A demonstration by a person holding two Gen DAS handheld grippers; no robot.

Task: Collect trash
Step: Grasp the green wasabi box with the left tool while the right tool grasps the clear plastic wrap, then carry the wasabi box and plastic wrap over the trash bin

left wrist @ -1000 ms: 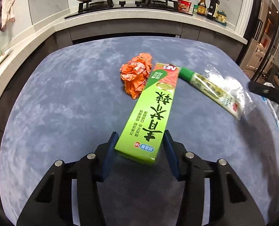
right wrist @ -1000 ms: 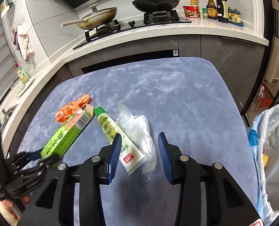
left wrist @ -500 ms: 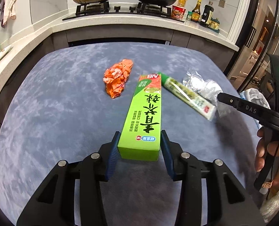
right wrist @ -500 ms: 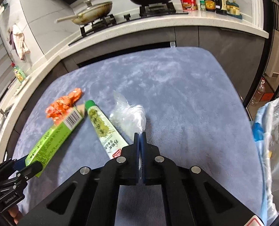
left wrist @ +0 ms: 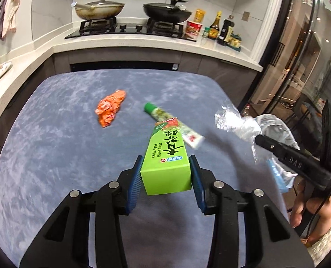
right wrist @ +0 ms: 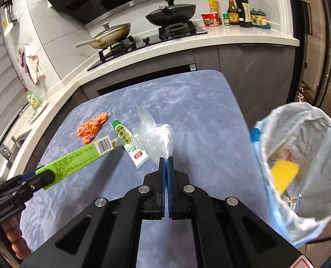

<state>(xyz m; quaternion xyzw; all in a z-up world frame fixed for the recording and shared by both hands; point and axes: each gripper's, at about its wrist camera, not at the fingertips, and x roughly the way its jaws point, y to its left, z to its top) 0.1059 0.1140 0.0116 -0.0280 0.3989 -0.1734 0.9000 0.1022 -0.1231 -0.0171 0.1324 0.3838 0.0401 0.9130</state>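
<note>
Your left gripper [left wrist: 166, 174]: pads clamp the near end of the green box [left wrist: 165, 156], raised clear of the blue table [left wrist: 53, 156]. Your right gripper [right wrist: 166, 163]: fingers pressed together on a corner of the clear plastic wrap [right wrist: 156, 134]. On the table beyond: green-capped tube [right wrist: 129, 143], then crumpled orange wrapper [right wrist: 91, 129]. Right of the table: lined trash bin [right wrist: 304, 169], holding a yellow sponge [right wrist: 283, 174].
</note>
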